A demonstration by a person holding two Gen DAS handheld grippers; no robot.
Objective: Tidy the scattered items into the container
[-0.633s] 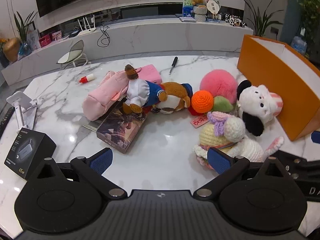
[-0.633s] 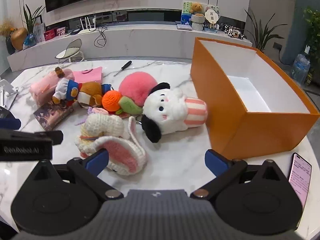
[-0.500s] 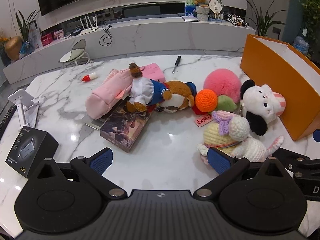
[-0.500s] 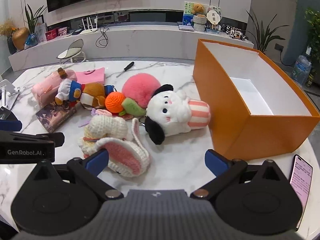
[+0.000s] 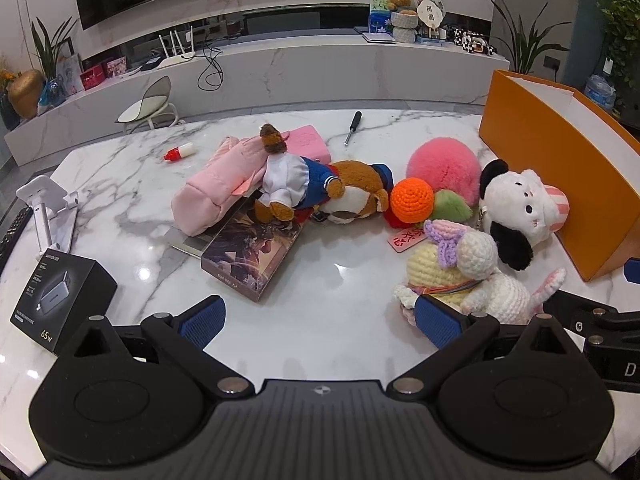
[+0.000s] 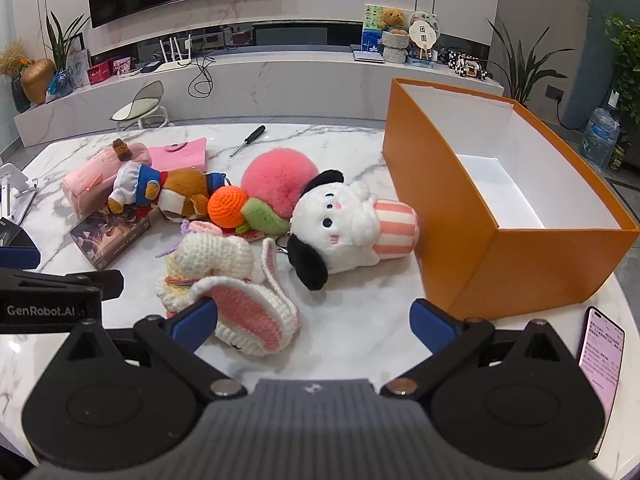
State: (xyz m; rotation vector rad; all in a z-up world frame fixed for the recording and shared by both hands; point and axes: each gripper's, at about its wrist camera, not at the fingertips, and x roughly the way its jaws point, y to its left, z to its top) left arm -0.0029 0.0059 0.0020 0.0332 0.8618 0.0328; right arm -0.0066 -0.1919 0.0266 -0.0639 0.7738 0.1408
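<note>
An open orange box [image 6: 460,208] with a white inside stands at the right of the marble table; it also shows in the left wrist view [image 5: 560,176]. Soft toys lie in a heap left of it: a white dog plush [image 6: 348,228], a crocheted bunny [image 6: 228,272] [image 5: 464,272], a pink pompom [image 6: 280,176], an orange crochet ball [image 6: 228,206], a sailor bear [image 6: 160,192] [image 5: 316,192], a pink pouch [image 5: 216,184] and a dark card box [image 5: 256,248]. My left gripper [image 5: 318,322] is open and empty, near the bunny. My right gripper [image 6: 314,322] is open and empty, over the bunny's ear.
A black charger box [image 5: 56,292] and a white phone stand [image 5: 44,208] sit at the table's left. A screwdriver [image 5: 352,126] and a small red-capped bottle [image 5: 178,153] lie at the far side. A phone [image 6: 600,364] lies at the right front edge.
Both grippers have drawn back a little and both views have shifted slightly; the toys and box have not moved. Both grippers stay open.
</note>
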